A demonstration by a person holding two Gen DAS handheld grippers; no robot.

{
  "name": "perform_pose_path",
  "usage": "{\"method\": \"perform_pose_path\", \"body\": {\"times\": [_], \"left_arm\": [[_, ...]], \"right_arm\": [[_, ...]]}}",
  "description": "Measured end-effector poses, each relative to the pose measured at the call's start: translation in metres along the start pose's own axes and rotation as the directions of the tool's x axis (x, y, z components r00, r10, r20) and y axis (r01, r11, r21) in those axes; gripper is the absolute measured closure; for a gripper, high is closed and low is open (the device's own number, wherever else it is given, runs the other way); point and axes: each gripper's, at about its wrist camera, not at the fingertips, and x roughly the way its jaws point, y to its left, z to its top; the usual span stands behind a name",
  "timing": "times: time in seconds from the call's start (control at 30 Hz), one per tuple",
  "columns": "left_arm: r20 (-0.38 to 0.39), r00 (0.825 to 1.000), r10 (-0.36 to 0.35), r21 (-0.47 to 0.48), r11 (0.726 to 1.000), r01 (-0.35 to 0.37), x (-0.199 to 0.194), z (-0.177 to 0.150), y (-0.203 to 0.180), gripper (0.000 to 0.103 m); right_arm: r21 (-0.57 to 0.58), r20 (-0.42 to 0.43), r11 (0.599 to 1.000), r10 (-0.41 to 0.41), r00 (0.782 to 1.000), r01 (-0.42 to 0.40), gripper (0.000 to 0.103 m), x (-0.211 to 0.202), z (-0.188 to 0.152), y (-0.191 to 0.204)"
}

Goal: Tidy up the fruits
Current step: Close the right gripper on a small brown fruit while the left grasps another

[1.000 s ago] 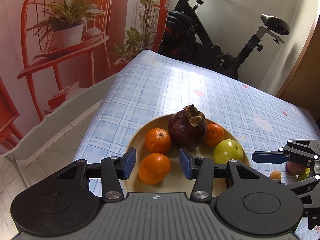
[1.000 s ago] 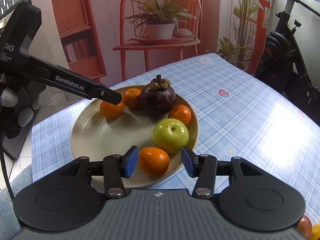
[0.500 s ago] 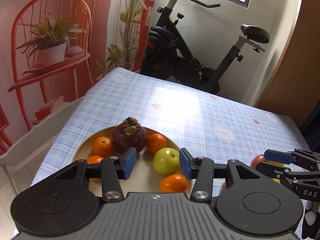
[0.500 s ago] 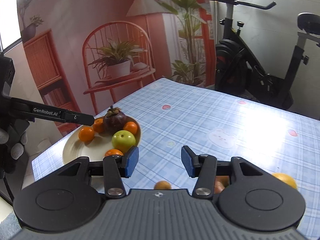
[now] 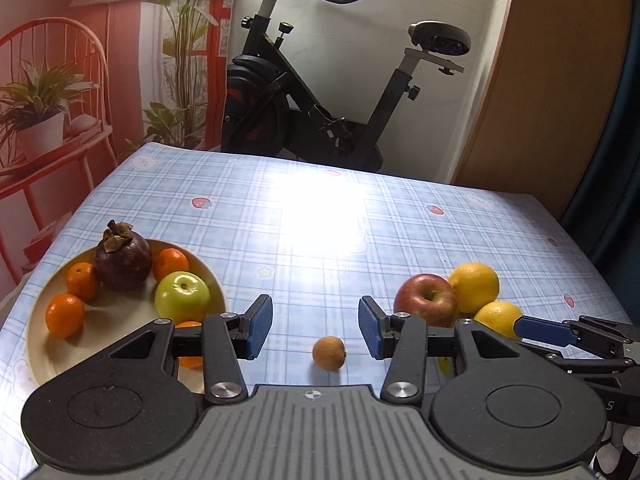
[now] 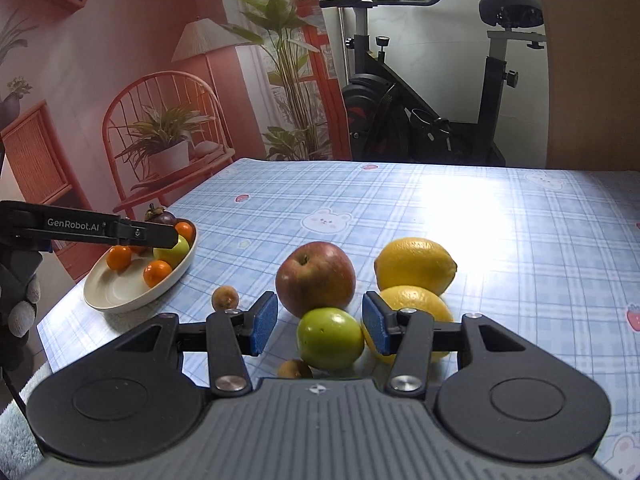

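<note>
A cream plate (image 5: 40, 344) (image 6: 120, 296) holds a dark mangosteen (image 5: 122, 258), a green apple (image 5: 182, 296) and several oranges (image 5: 65, 315). On the cloth lie a red apple (image 6: 315, 278) (image 5: 426, 298), two lemons (image 6: 414, 266) (image 5: 476, 286), a small green fruit (image 6: 330, 338) and two small brown fruits (image 5: 329, 353) (image 6: 225, 297). My left gripper (image 5: 315, 326) is open and empty above the brown fruit. My right gripper (image 6: 319, 326) is open with the green fruit between its pads, not gripped.
The table has a blue checked cloth (image 5: 312, 216). An exercise bike (image 5: 320, 92) stands beyond the far edge. A wall with a painted chair and plants is on the left. A wooden door (image 5: 552, 80) is at the right.
Both grippers swung right, away from the plate. The loose fruits at the right came into view, and the right gripper now straddles the green fruit. Both stayed open.
</note>
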Motion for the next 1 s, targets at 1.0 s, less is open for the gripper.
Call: {"method": "perform_pose_path", "body": {"times": [1.0], "left_arm": [[0.042, 0.996, 0.079, -0.007, 0.997, -0.079, -0.012, -0.043, -0.01, 0.053]], "right_arm": [[-0.003, -0.072, 1.0, -0.026, 0.997, 0.025, 0.068, 0.033, -0.038, 0.025]]}}
